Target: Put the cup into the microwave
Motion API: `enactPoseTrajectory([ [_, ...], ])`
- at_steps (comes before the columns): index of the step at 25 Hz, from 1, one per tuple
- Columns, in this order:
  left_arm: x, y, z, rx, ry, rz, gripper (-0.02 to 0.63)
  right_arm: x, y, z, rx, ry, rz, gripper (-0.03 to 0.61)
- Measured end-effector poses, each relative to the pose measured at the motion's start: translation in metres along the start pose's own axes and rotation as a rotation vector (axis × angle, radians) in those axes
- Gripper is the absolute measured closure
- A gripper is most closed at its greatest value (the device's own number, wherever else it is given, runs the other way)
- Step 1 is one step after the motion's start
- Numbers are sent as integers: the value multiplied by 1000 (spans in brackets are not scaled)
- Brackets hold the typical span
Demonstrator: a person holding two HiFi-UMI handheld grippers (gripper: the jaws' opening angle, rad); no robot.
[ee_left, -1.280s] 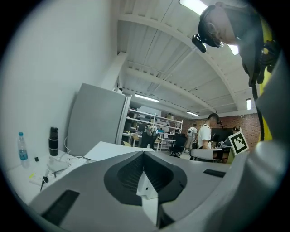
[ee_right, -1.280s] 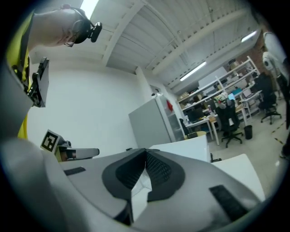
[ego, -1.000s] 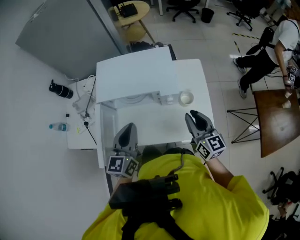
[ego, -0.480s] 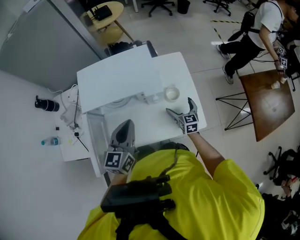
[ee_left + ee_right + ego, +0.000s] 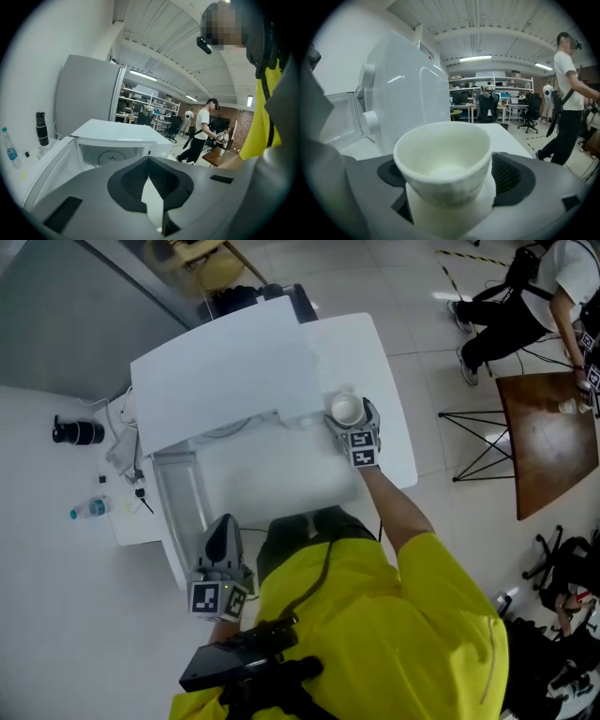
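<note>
A white paper cup (image 5: 346,410) (image 5: 443,159) stands upright on the white table (image 5: 398,460), just right of the white microwave (image 5: 225,371) (image 5: 403,84). The microwave's door (image 5: 176,498) hangs open at the left, and the turntable (image 5: 111,157) shows inside. My right gripper (image 5: 352,415) (image 5: 445,180) has its jaws spread on either side of the cup; they have just been closing, and I see no pad pressing on it. My left gripper (image 5: 221,529) (image 5: 152,190) is shut and empty, low in front of the open door.
A water bottle (image 5: 89,510) and a black flask (image 5: 75,431) lie on the low surface to the left of the microwave. A folding stand (image 5: 478,442), a brown table (image 5: 553,437) and a person (image 5: 534,287) are to the right.
My right gripper went forward and down to the cup and opened around it. My left gripper dropped lower, nearer my body.
</note>
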State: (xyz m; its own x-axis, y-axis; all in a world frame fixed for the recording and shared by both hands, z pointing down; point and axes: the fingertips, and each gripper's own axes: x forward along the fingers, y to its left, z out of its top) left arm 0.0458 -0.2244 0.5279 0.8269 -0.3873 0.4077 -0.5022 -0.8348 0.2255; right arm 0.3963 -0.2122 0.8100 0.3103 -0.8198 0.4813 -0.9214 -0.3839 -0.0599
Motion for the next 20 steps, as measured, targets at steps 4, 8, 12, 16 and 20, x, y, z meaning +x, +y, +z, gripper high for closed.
enactPoseTrajectory([
  [4,1,-2,-2,9,0,4,621,9,1,6,5,-28,-10,93],
  [8,11,-10,5,-1,-18,-2,621,9,-1,4,6,-9,-14,101],
  [12,16,-9,13,2,-52,-12,621,-20,-14,10,40,11,-23,101],
  [16,11,10,15,-58,-93,36,621,-95,8,17,16,17,55,100],
  [20,-2,29,21,-112,-147,77,621,-178,76,24,-11,50,245,100],
])
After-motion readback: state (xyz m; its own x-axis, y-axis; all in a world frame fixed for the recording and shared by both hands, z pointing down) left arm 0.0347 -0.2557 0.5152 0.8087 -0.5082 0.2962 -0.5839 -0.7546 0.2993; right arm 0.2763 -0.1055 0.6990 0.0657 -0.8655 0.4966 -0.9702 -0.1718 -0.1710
